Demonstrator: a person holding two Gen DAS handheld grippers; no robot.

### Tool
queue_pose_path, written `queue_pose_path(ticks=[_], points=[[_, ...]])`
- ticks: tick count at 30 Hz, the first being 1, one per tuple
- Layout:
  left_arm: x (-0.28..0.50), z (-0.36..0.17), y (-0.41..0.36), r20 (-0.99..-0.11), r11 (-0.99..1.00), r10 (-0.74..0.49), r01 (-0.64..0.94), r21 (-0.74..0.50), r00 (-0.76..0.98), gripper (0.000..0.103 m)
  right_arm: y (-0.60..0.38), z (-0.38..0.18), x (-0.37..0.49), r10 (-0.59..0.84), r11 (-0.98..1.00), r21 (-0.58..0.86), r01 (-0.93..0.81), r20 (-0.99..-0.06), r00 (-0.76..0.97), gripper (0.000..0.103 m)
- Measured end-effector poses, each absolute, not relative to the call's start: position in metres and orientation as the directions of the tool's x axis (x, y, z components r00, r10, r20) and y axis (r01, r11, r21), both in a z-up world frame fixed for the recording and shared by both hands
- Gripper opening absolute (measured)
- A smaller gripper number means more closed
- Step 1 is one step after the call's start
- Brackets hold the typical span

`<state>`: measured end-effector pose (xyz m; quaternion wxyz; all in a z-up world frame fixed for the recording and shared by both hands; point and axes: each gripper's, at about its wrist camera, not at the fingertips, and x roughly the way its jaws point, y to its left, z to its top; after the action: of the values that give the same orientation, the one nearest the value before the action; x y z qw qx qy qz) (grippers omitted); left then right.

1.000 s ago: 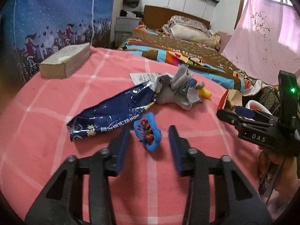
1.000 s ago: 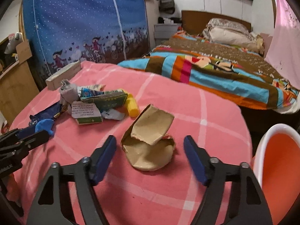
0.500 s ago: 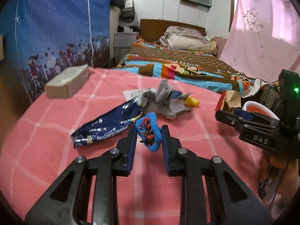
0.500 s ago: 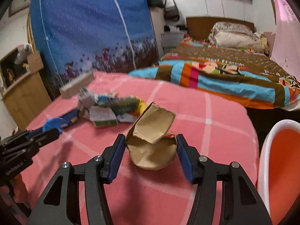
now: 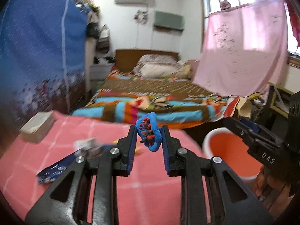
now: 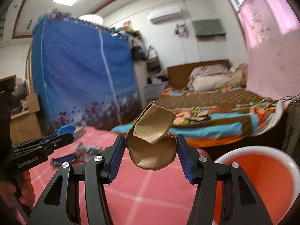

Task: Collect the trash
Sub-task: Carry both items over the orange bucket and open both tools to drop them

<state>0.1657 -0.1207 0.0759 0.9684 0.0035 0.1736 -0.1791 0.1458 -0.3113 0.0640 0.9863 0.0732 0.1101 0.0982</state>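
Carrying two pieces of trash toward the orange bin [image 6: 266, 183], the landmark here. Pinching a blue lump studded with red and dark bits [image 5: 149, 134] in the left gripper [image 5: 148, 131], up off the pink-checked surface [image 5: 150, 193] and just left of the bin's white rim. Clamping a torn brown cardboard piece [image 6: 152, 146] in the right gripper [image 6: 151, 146], also clear of the surface, beside the bin's near-left edge. Both sets of jaws having just been closing, now pressing on their pieces with blue pads [image 6: 117, 153] against each side.

Probably best: swinging each piece fully over the bin's opening before easing the grip, keeping the squeeze steady meanwhile, since the cardboard's loose flap could catch the rim and the soft lump may cling to a pad. Leaving more for later: a dark blue wrapper [image 5: 54, 170] and crumpled packets [image 6: 84, 151] lying on the surface, well left of the bin.
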Motion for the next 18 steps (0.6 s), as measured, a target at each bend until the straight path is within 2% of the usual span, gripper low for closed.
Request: queue_pose_path(ticks=[4, 9, 13, 18], points=[[0.166, 0.082, -0.156, -0.300, 0.898, -0.429, 0.439, -0.036, 0.852, 0.029, -0.339, 0.069, 0.131, 0.138, 0.981, 0.162, -0.111, -0.166, 0.976, 0.054], [0.170, 0.080, -0.200, -0.307, 0.832, -0.531, 0.554, -0.012, 0.790, 0.029, -0.376, 0.064, 0.116, 0.048, 0.985, 0.170, -0.019, -0.163, 0.985, 0.054], [0.176, 0.072, -0.230, -0.356, 0.790, -0.581, 0.613, -0.028, 0.732, 0.029, -0.405, 0.053, 0.110, -0.024, 0.979, 0.195, 0.064, -0.203, 0.979, 0.054], [0.189, 0.056, -0.267, -0.472, 0.757, -0.607, 0.647, -0.096, 0.640, 0.029, -0.435, 0.036, 0.110, -0.071, 0.960, 0.239, 0.146, -0.296, 0.952, 0.055]])
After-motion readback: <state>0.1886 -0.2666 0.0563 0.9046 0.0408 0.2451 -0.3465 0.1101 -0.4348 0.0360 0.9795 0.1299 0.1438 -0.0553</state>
